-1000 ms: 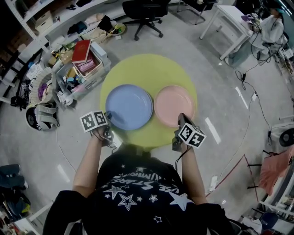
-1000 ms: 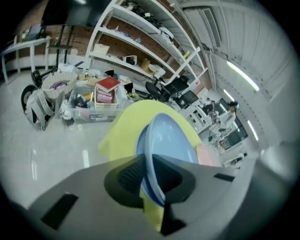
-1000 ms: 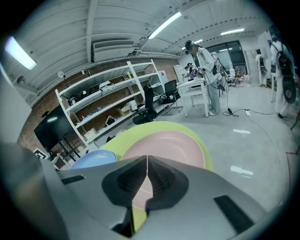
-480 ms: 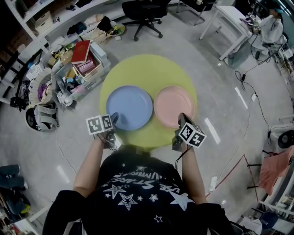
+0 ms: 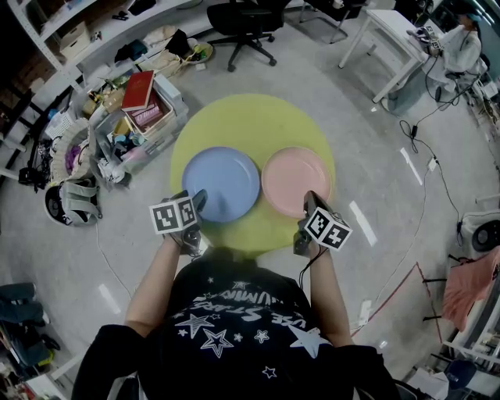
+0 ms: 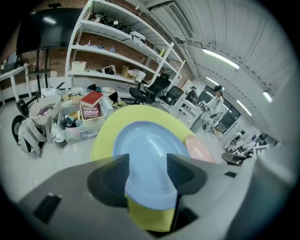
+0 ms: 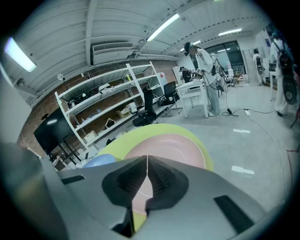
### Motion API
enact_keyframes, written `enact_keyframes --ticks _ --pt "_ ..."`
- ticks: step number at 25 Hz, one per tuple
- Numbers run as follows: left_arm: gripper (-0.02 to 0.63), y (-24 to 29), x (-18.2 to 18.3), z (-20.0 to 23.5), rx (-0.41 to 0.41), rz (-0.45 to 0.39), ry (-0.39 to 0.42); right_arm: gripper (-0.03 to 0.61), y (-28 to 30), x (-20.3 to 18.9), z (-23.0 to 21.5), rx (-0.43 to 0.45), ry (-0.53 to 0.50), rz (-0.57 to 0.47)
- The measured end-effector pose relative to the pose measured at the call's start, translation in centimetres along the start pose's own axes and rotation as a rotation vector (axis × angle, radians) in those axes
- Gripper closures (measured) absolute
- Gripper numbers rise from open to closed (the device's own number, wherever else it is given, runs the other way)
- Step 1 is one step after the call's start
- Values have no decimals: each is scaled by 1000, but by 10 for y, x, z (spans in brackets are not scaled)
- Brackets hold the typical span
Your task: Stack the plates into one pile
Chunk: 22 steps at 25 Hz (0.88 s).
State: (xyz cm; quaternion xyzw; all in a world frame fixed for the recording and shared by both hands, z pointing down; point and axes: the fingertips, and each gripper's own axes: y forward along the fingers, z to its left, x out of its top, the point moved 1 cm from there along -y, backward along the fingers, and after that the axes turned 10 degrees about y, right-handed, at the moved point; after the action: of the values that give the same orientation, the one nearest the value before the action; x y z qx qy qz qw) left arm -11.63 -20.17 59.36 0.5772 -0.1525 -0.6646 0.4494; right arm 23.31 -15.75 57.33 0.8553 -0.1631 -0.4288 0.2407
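Observation:
A blue plate [image 5: 221, 183] and a pink plate [image 5: 296, 180] lie side by side on the round yellow table [image 5: 258, 117]. My left gripper [image 5: 195, 201] is at the blue plate's near-left rim. In the left gripper view, my left gripper [image 6: 147, 159] has just been opening; the blue plate [image 6: 147, 138] shows in the gap and the pads stand clear of it. My right gripper [image 5: 309, 200] sits at the pink plate's near rim. In the right gripper view its tips [image 7: 147, 158] meet over the pink plate [image 7: 168, 145]. Whether they pinch the rim is hidden.
A plastic crate of books [image 5: 137, 109] and bags [image 5: 74, 195] stand on the floor left of the table. An office chair [image 5: 246, 23] is behind it, a white desk [image 5: 391, 39] at the back right. Cables run across the floor on the right.
The left gripper's jaws have opened, and the gripper has shifted a little right and towards me along the blue plate's rim. Both plates and the right gripper stay put.

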Motion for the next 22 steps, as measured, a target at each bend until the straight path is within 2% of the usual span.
enact_keyframes --ticks 4,8,10,12,15,19,22 --pt "370 4 1 -25 -79 16 -5 563 -5 0 -3 -3 1 -2" --pt "377 8 -9 -68 -220 71 -3 563 -11 0 -12 -11 -1 0" --pt "432 12 -18 -88 -262 98 1 563 -15 0 -16 -8 -11 -1" --pt "527 17 -25 -105 -275 118 24 563 -19 -1 -22 -5 -12 1" --pt "531 25 -31 -132 -300 130 39 562 -26 -2 -32 -1 -9 6" --pt "528 37 -37 -173 -363 140 4 562 -36 -4 -49 1 0 13" --pt "491 49 -46 -196 -385 163 -8 563 -43 -7 -63 0 9 20"
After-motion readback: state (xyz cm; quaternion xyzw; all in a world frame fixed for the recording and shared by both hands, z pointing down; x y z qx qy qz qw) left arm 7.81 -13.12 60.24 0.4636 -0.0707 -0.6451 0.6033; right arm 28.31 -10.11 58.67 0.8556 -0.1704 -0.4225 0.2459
